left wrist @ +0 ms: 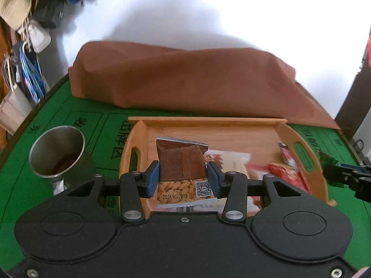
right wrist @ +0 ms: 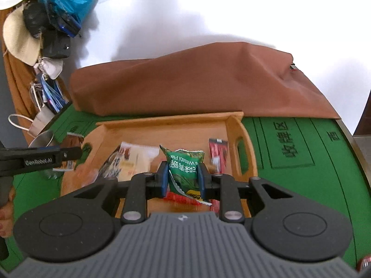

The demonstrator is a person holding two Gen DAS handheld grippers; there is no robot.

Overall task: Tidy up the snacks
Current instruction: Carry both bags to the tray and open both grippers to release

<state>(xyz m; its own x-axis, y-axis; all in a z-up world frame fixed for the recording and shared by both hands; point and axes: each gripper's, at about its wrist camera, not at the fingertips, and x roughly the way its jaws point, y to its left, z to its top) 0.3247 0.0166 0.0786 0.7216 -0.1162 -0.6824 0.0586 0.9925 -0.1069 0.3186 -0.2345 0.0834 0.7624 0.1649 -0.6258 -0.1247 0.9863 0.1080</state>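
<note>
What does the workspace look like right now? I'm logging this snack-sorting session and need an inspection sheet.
Surface: green felt table with printed characters.
Job's things: wooden tray holding a white packet and red packets; brown snack packet and green wasabi packet held above it.
Clutter: metal cup left of the tray; brown cloth covering something behind it.
Grippers: left gripper shut on the brown snack packet; right gripper shut on the green wasabi packet.
Cables: nothing seen.
Surroundings: white wall; hats and bags hanging at the left.
</note>
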